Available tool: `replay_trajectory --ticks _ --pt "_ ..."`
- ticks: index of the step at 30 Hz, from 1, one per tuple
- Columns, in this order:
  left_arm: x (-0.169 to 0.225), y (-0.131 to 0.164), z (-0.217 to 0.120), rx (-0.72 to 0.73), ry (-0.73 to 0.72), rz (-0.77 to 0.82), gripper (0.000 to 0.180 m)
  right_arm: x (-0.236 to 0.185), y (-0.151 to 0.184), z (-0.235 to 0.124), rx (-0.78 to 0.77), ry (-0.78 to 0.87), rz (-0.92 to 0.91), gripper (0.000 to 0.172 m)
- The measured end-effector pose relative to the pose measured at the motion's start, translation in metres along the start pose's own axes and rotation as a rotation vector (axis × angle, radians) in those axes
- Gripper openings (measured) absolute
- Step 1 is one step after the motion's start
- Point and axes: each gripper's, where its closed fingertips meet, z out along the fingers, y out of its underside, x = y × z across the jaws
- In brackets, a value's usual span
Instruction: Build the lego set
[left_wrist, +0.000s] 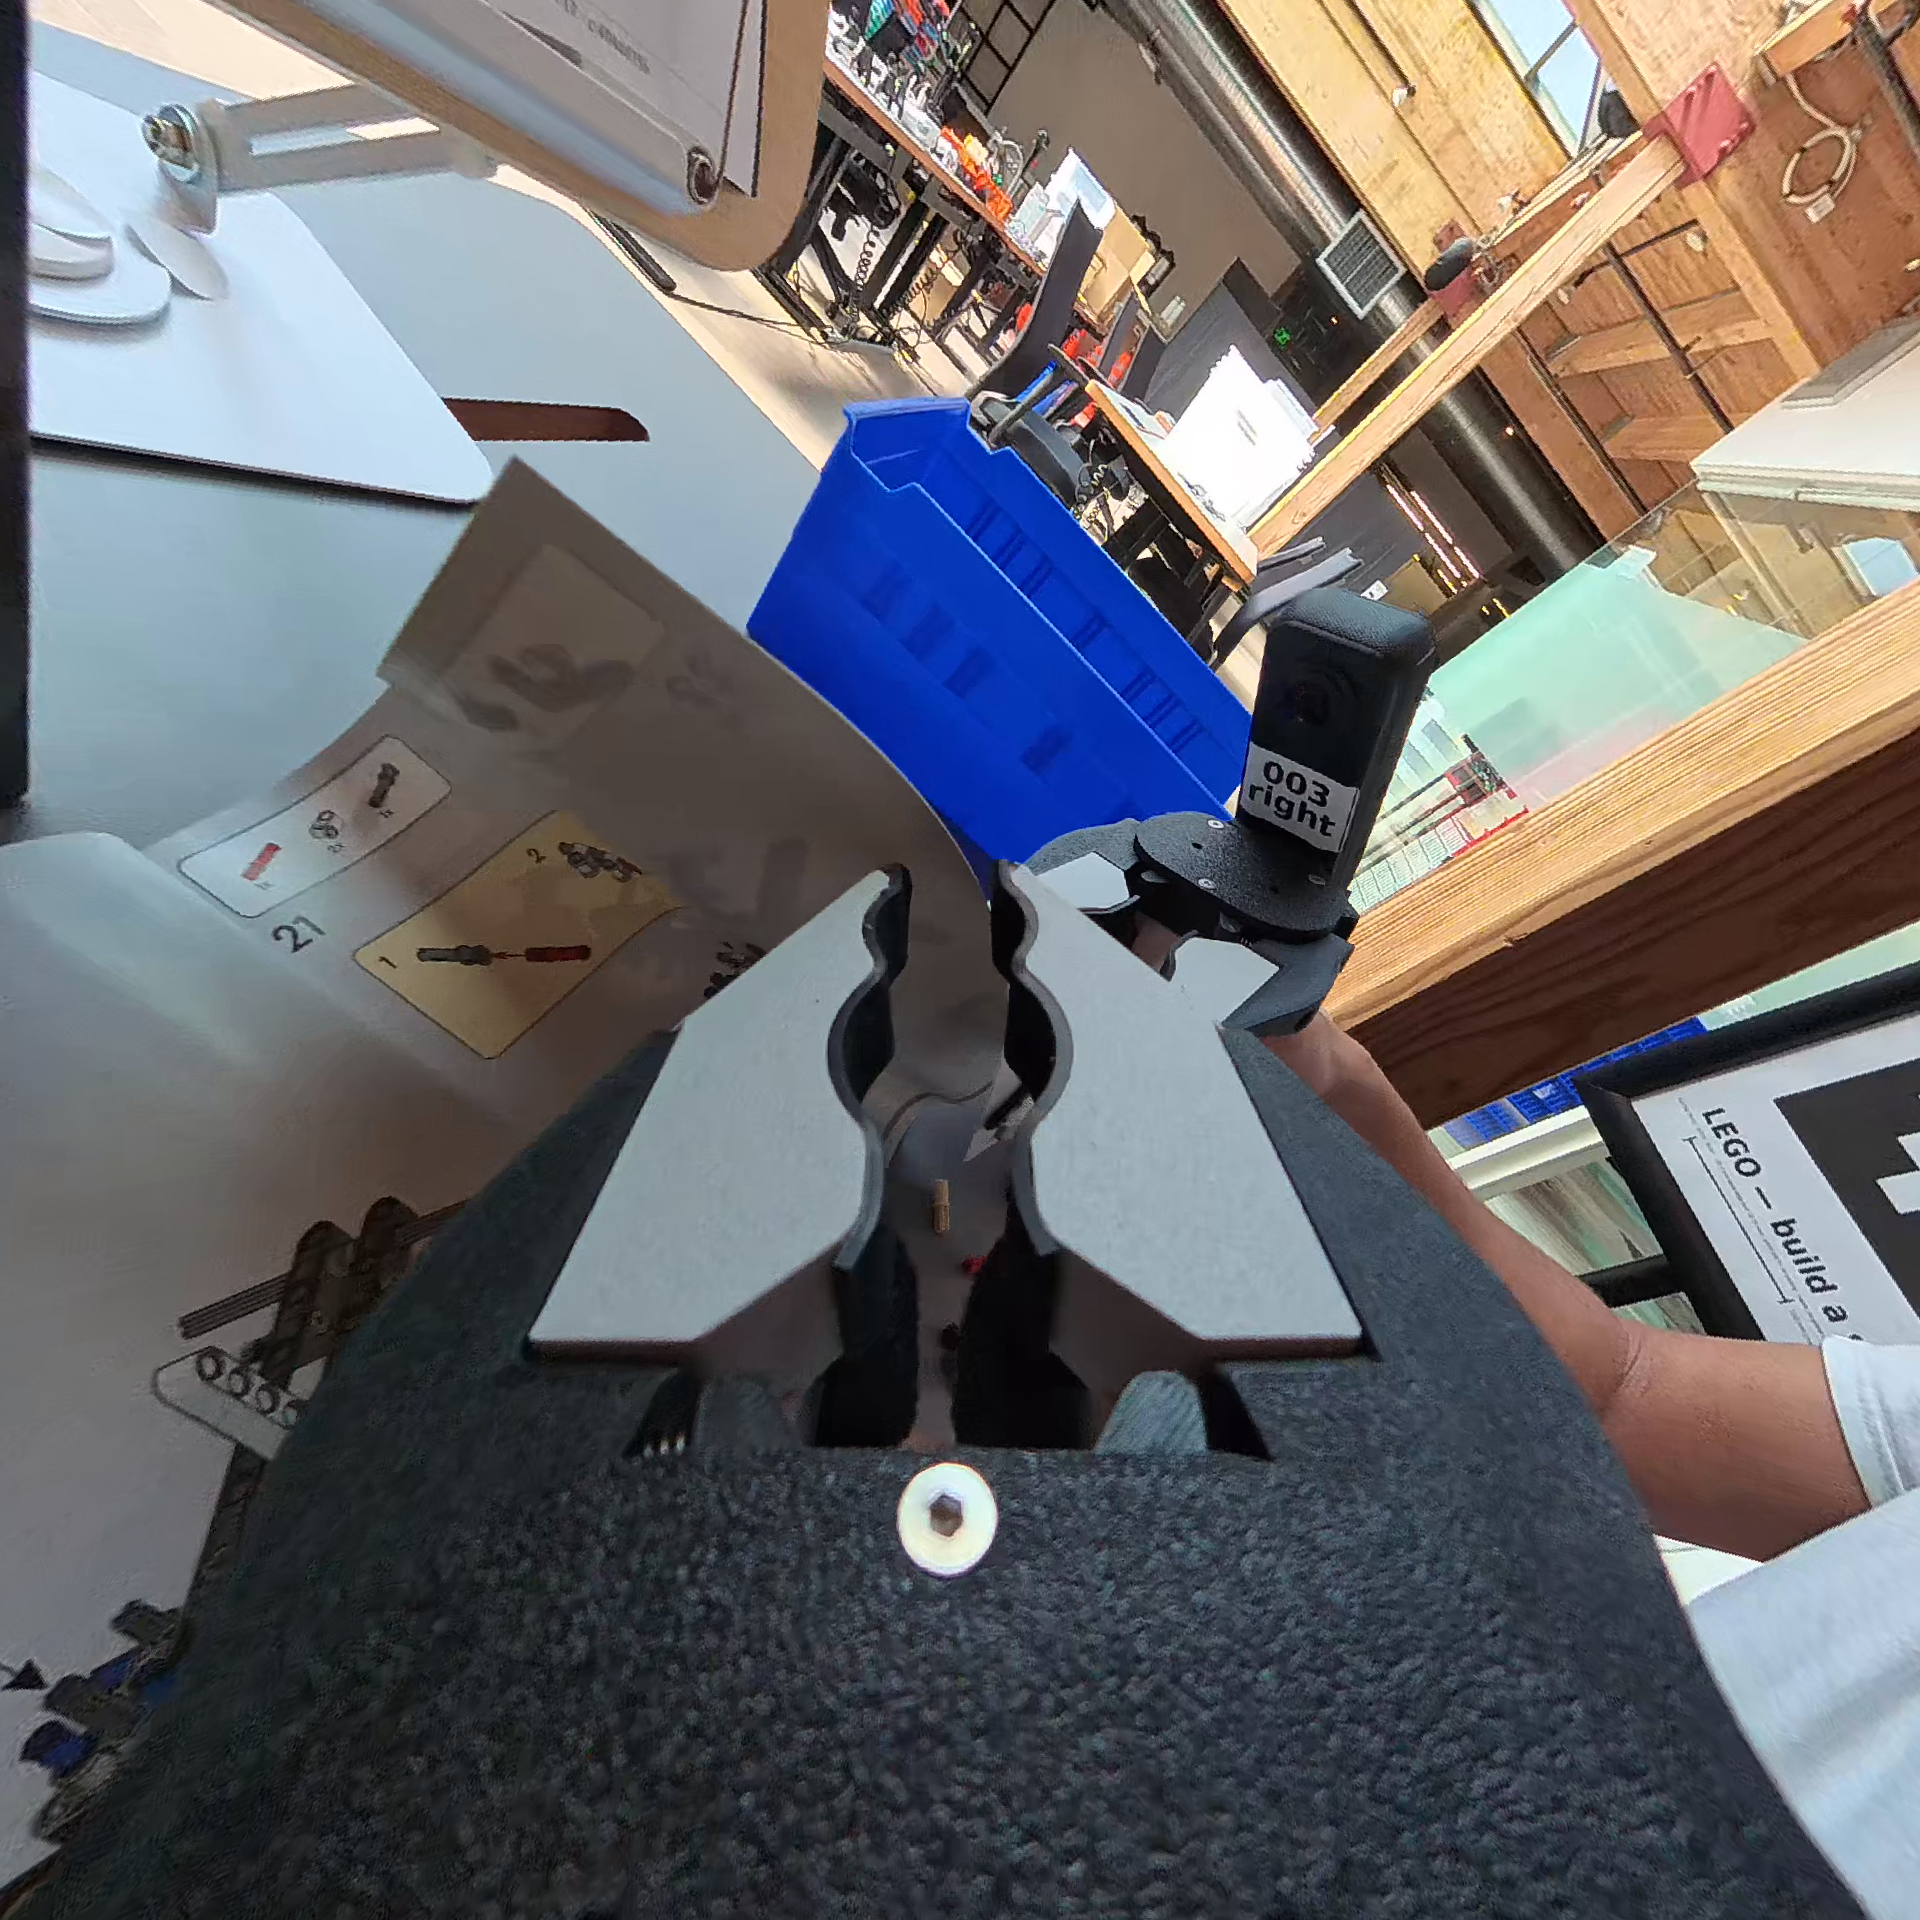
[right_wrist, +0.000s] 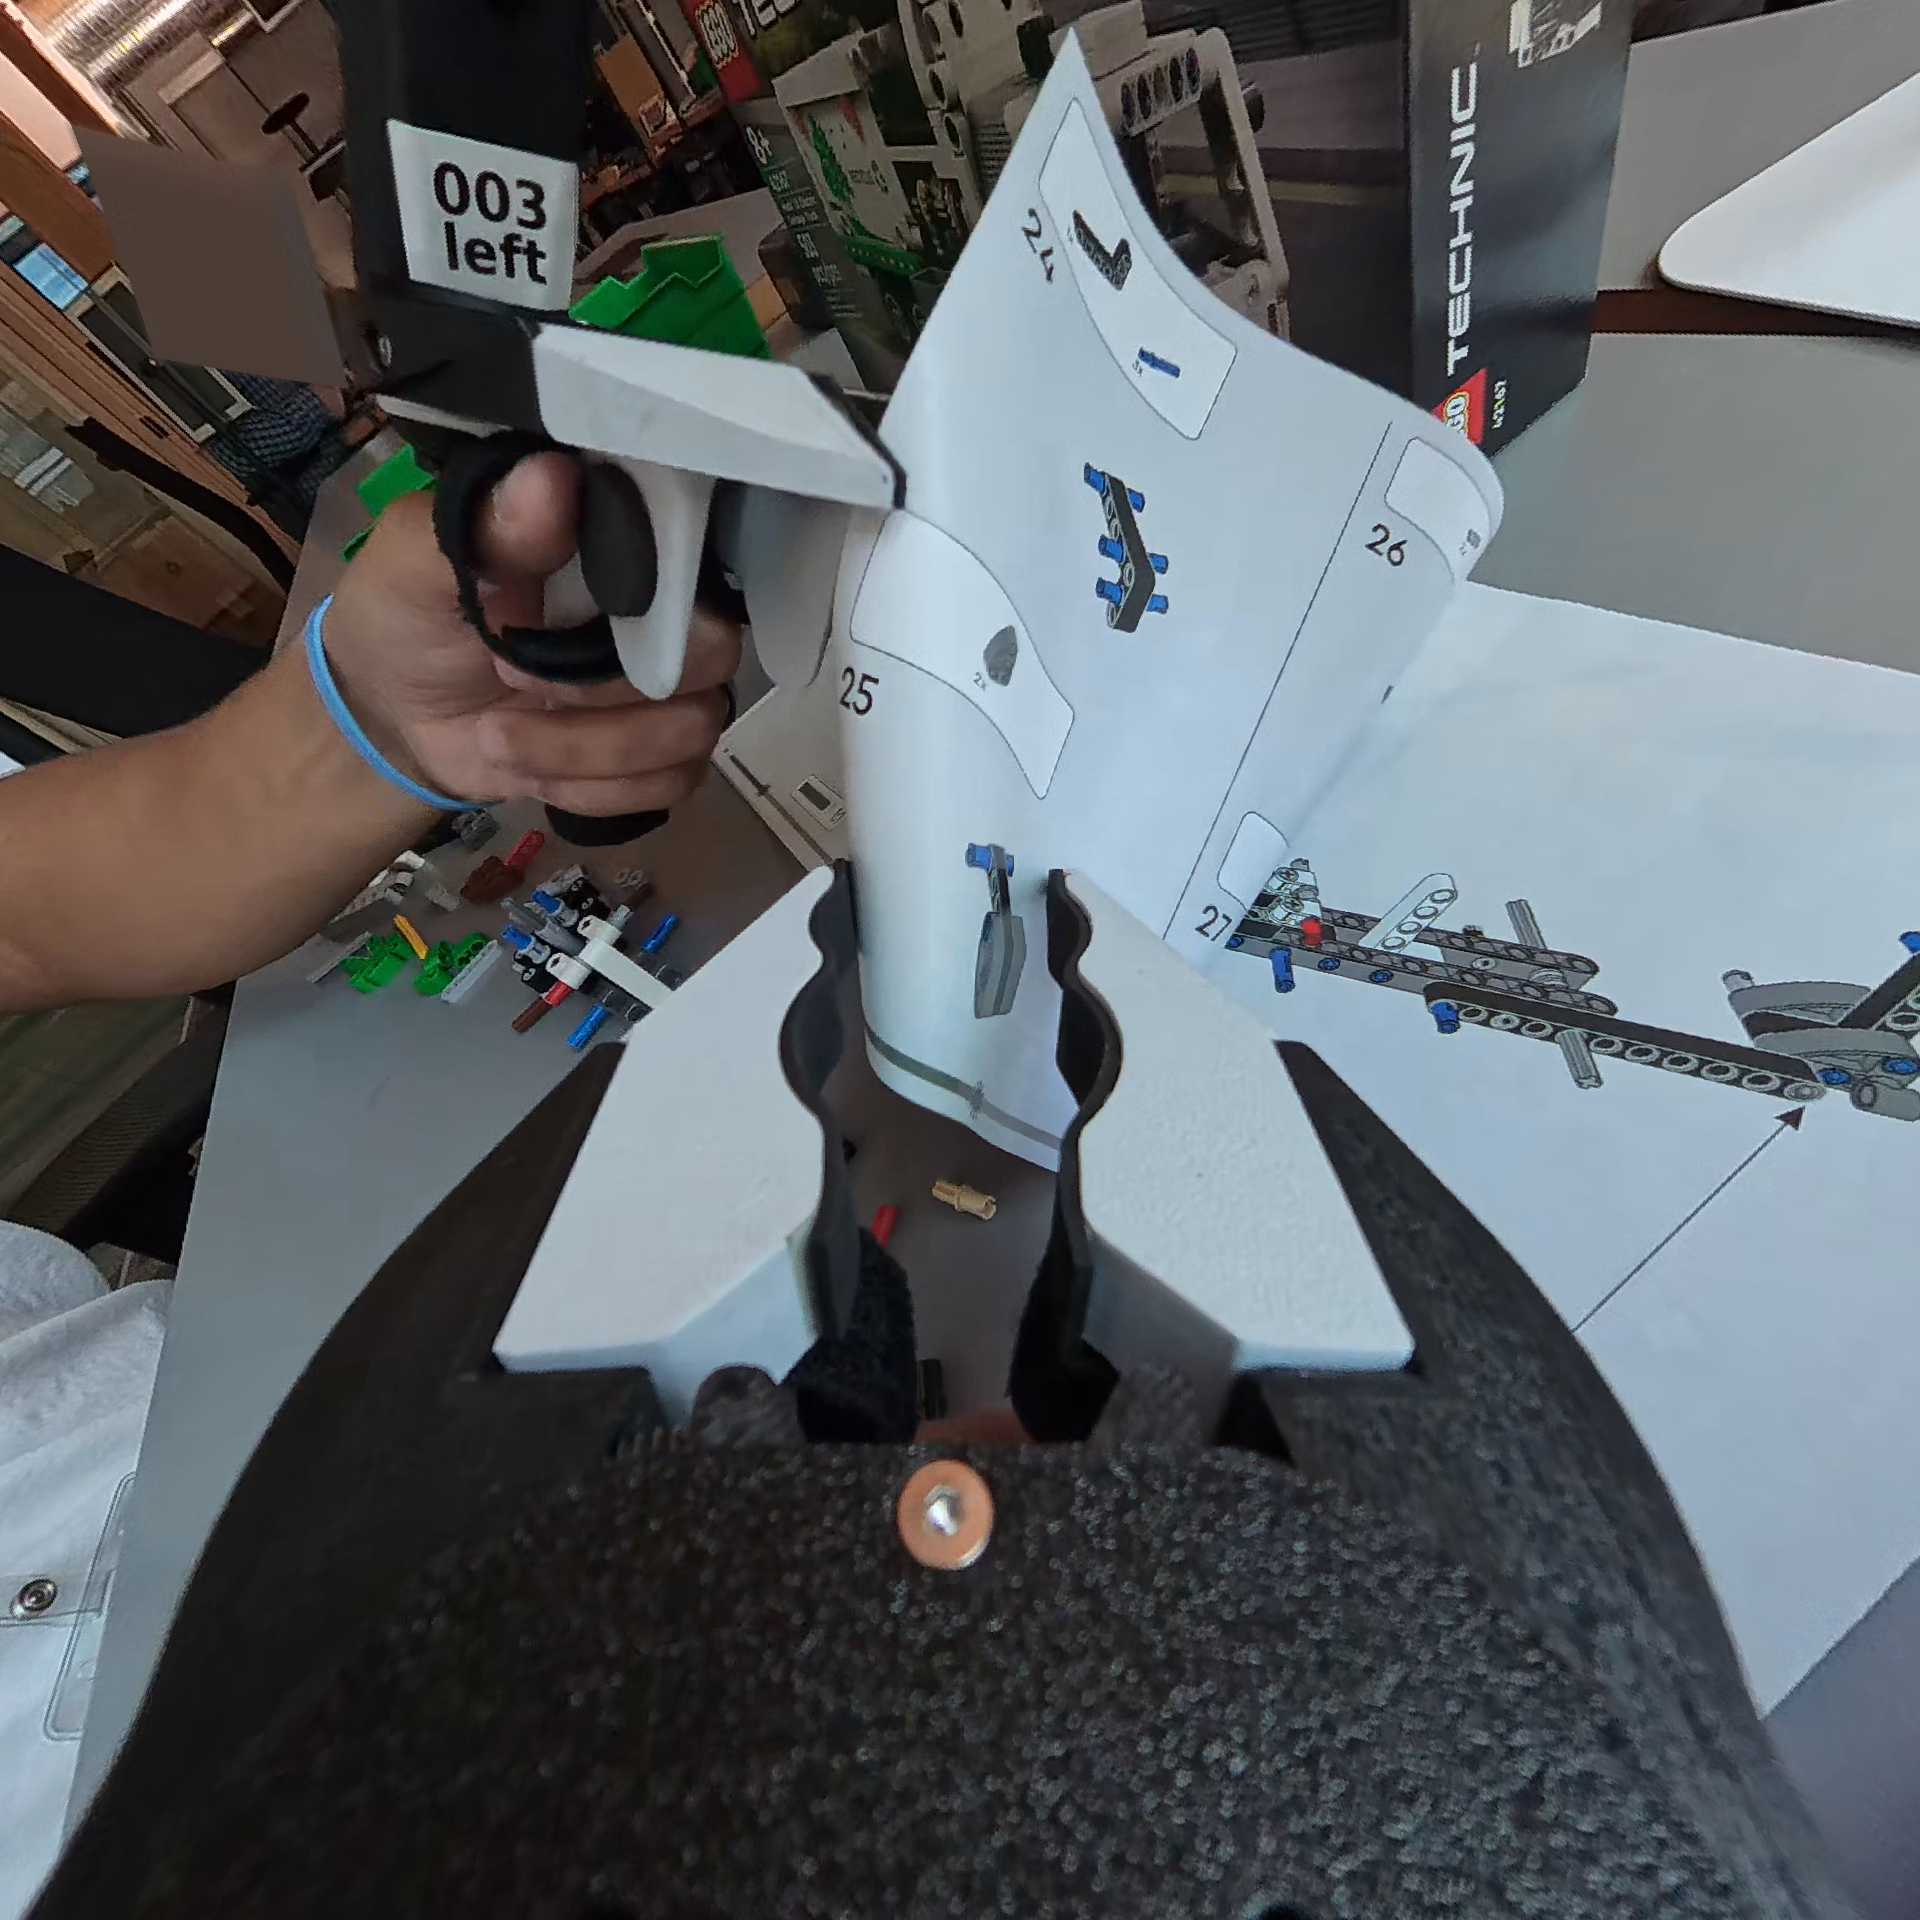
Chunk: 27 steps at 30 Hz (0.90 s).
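Right claw: the right gripper (right_wrist: 951, 883) is spread; the lifted page (right_wrist: 1143, 675) stands curled in the gap, and no pad clearly presses on it.
Left claw: the left gripper (left_wrist: 951, 883) is spread too, tips at the page's edge, upper centre of the right wrist view.
Page handling: thin and floppy, so it probably buckles easily.
Around: open booklet (right_wrist: 1610, 779) at right, loose bricks (right_wrist: 499, 935) at left, blue bin (left_wrist: 987, 623) beyond.
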Motion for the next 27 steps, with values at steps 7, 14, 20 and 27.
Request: replay_trajectory --ticks 7,14,20,27 --pt "-0.011 -0.021 -0.014 0.074 0.014 -0.036 0.01 0.0 -0.002 -0.002 0.013 -0.014 0.015 0.034" --pt "-0.019 -0.017 -0.023 0.017 0.001 -0.029 0.011 0.0 -0.002 -0.002 0.019 -0.018 0.024 0.033" --pt "0.006 0.025 -0.011 -0.154 0.12 0.114 0.006 -0.004 -0.005 -0.003 0.035 -0.06 0.051 0.033" --pt "0.023 0.025 -0.008 -0.154 0.243 0.156 0.003 -0.009 -0.009 -0.007 0.062 -0.116 0.09 0.033"
